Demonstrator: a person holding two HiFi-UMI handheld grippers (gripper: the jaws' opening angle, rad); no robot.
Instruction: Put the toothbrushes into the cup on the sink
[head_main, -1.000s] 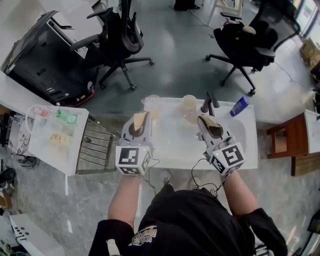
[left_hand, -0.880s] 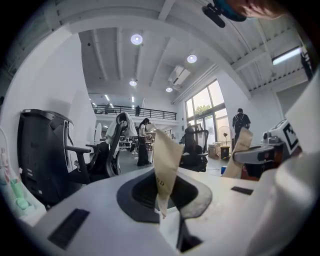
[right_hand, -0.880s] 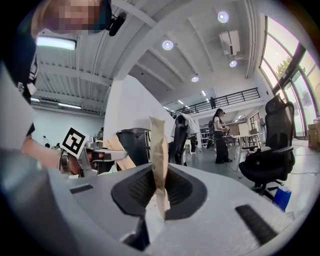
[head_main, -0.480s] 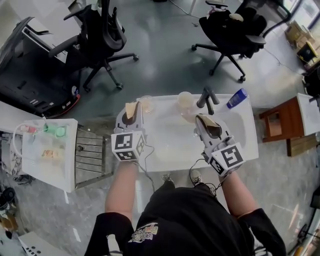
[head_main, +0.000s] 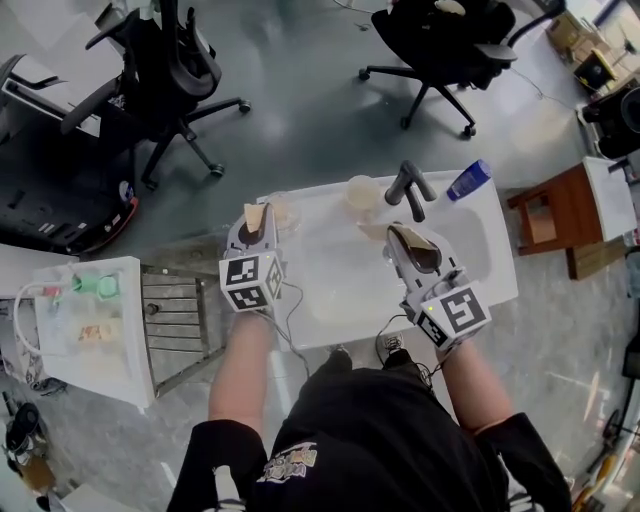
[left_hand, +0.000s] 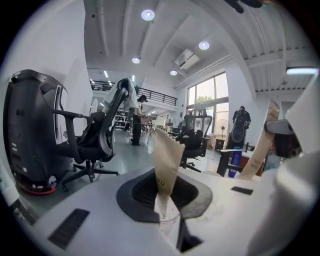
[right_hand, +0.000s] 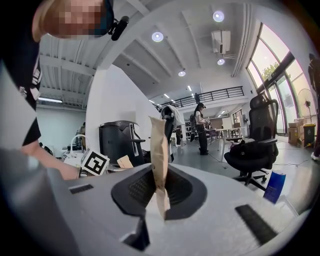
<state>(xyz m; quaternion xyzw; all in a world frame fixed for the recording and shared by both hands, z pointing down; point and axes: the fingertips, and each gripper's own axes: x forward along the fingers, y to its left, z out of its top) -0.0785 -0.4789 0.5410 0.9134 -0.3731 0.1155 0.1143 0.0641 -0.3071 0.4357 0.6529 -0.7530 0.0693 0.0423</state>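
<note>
A white sink (head_main: 470, 262) stands in front of me with a black faucet (head_main: 408, 188) at its back rim. One clear cup (head_main: 285, 211) sits on the back left corner, and a second cup (head_main: 362, 191) beside the faucet. My left gripper (head_main: 257, 224) is shut on a tan paper-wrapped toothbrush (left_hand: 166, 165), just left of the corner cup. My right gripper (head_main: 413, 243) hangs over the basin below the faucet, shut on another tan wrapped toothbrush (right_hand: 160, 162). Both packets stick up from the jaws.
A blue bottle (head_main: 468, 180) lies on the sink's back right corner. A white cart (head_main: 85, 330) and a metal rack (head_main: 180, 320) stand to the left, a wooden stool (head_main: 545, 225) to the right. Black office chairs (head_main: 150, 80) stand on the grey floor behind.
My left gripper has sunk and shifted left, from beside the corner cup to the sink's left edge. The right gripper has drifted only slightly over the basin. Both grips are unchanged.
</note>
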